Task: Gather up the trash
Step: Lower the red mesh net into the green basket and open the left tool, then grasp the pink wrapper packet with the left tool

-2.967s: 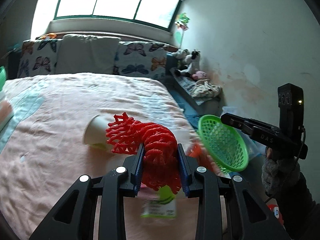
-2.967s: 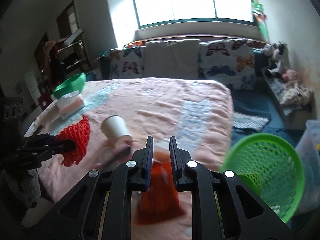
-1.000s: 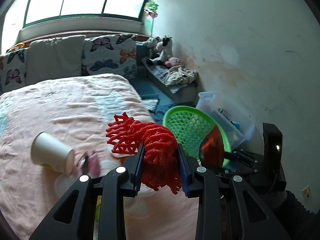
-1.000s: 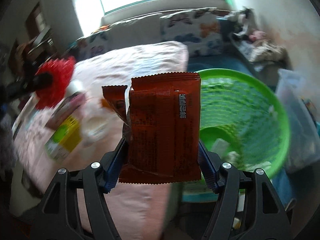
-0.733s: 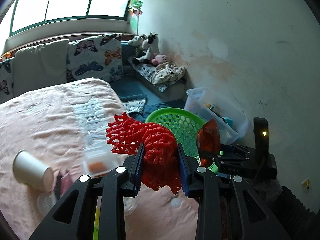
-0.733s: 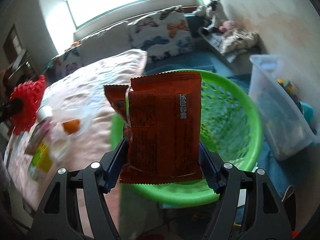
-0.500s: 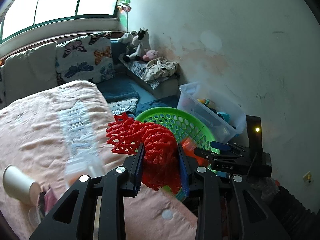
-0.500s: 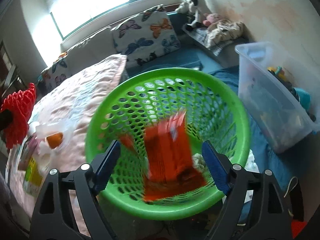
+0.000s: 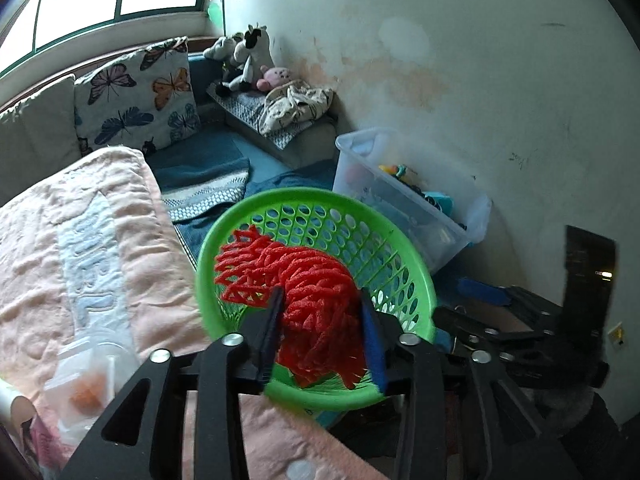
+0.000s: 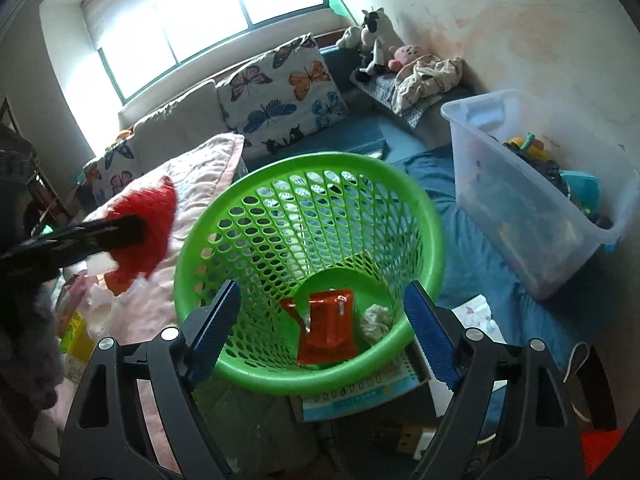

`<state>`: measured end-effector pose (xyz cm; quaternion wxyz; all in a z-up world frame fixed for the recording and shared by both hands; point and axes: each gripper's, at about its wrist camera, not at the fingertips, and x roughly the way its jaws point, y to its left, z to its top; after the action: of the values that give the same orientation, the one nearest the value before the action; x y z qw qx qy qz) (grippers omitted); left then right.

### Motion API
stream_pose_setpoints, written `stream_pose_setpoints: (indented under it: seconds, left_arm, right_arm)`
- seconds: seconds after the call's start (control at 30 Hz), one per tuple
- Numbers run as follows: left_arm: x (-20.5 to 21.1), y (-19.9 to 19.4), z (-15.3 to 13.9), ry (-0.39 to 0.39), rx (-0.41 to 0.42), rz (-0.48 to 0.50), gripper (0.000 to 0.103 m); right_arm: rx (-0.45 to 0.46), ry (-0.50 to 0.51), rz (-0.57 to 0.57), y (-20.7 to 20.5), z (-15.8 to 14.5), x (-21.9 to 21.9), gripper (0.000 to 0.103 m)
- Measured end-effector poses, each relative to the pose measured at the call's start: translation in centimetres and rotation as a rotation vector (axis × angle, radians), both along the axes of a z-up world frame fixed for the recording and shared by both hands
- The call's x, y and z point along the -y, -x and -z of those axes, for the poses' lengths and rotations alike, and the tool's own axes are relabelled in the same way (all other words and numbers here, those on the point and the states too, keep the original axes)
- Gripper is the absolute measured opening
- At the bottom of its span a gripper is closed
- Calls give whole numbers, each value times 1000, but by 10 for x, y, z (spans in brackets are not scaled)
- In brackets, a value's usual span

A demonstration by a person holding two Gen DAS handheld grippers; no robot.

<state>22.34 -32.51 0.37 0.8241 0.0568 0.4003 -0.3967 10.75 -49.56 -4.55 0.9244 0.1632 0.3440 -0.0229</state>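
Left gripper [image 9: 320, 320] pinches a red foam net [image 9: 296, 280] between its pads; the net bulges out in front of the jaws, held over the near-left rim of the green mesh basket [image 9: 416, 272]. In the right wrist view the same net [image 10: 148, 224] shows at far left, held above the pink bedspread [image 10: 192, 184], just beside the basket's left rim.

Right gripper [image 10: 320, 320] spread wide, nothing between the blue pads; it hangs above the basket [image 10: 248, 376], looking down into it.

Inside the basket, on its floor: an orange-red snack wrapper [image 10: 328, 324] lying flat, a crumpled white paper wad [image 10: 376, 320] just to its right.

Basket stands on the floor beside the bed's right edge. Clear plastic storage bin [image 10: 520, 216] to the right of it, near the wall. Butterfly-print pillow [image 10: 284, 96] far behind; stuffed toys [image 10: 376, 44] on a far ledge.

On the bedspread [image 9: 80, 240], near left: a clear plastic container [image 9: 88, 384] with something orange inside.
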Motion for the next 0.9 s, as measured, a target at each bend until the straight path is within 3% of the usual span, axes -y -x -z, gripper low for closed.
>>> stream_pose_setpoints:
  seconds: [0.27,0.57,0.9]
  left_arm:
    - [2,6,2,21,13,6,60]
    - [-44,24,-13,22,84,-60,60]
    - [-131,40,-22,-7,161,-252,60]
  right_arm:
    - [12,-7,-2,9,-2,-1,84]
    - [16,-24,-36,10,-3,-21,86]
    - [28,-46,-113,5,-7,-60,87]
